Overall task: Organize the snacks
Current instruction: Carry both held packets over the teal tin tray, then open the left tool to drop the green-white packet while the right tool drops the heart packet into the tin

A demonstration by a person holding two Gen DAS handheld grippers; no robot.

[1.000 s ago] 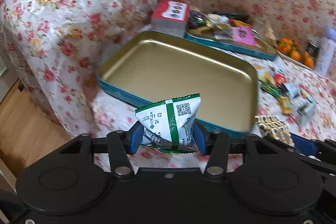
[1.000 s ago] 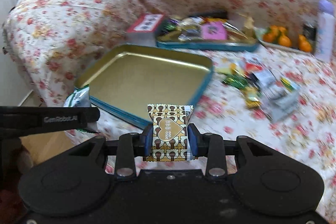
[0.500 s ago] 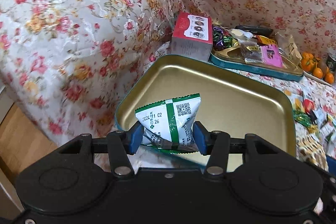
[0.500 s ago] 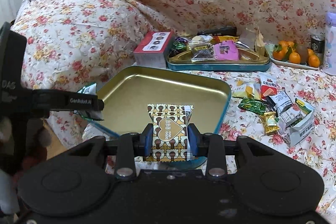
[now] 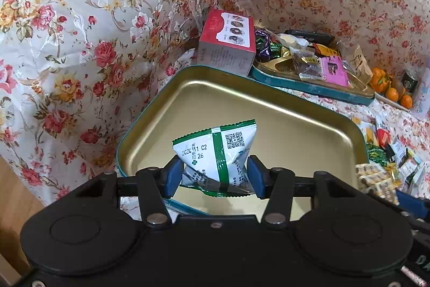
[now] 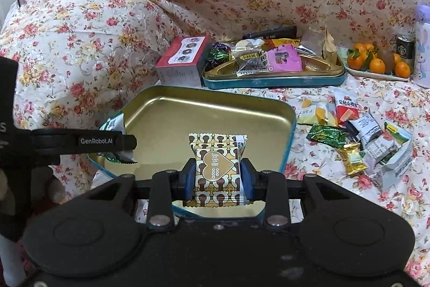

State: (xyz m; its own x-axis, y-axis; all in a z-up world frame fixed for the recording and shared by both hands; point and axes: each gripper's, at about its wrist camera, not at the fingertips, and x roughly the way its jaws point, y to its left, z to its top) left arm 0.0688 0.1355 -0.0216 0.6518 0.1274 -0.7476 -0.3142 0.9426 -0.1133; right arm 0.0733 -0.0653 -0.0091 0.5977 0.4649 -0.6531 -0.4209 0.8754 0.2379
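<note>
My left gripper [image 5: 212,174] clamps the green-and-white packet [image 5: 217,149] and my right gripper [image 6: 216,179] clamps the brown heart packet [image 6: 215,168]. I hold both over the empty gold tin [image 6: 166,109], so each can drop in clear of the loose snacks [image 6: 357,133].

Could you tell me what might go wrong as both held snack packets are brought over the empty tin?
The left gripper and right gripper crowd the same tin, so they may collide. The green packet hangs near the rim and might drop outside. The tin sits on soft cloth and could tip if bumped.
</note>
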